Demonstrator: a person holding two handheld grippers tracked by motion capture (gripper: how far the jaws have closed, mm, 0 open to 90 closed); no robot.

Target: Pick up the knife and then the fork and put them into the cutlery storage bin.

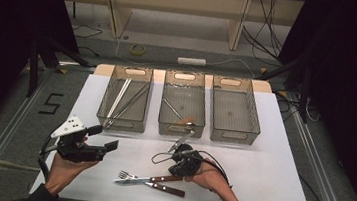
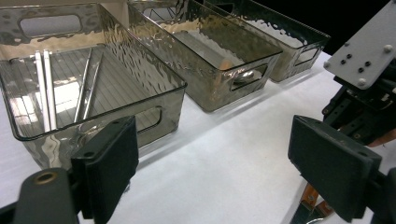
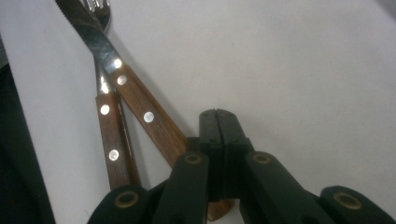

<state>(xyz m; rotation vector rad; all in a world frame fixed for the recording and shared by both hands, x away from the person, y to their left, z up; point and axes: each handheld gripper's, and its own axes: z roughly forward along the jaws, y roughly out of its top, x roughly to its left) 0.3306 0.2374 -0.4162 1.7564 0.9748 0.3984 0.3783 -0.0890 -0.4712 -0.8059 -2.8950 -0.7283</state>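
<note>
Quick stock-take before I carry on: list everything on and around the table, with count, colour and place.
bins: three, clear smoky plastic, in a row at the table's far side.
long utensils: about four, silvery, in the left bin.
spoon-like utensil: one, metal with brownish end, in the middle bin.
right bin: nothing seen inside.
fork and knife: one each, steel with wooden riveted handles, crossed on the near table.
table: one, white.
power strip: one, white, on the floor beyond.
left gripper: black, jaws open, over the table's near left.
right gripper: black, jaws shut, by the handles.
</note>
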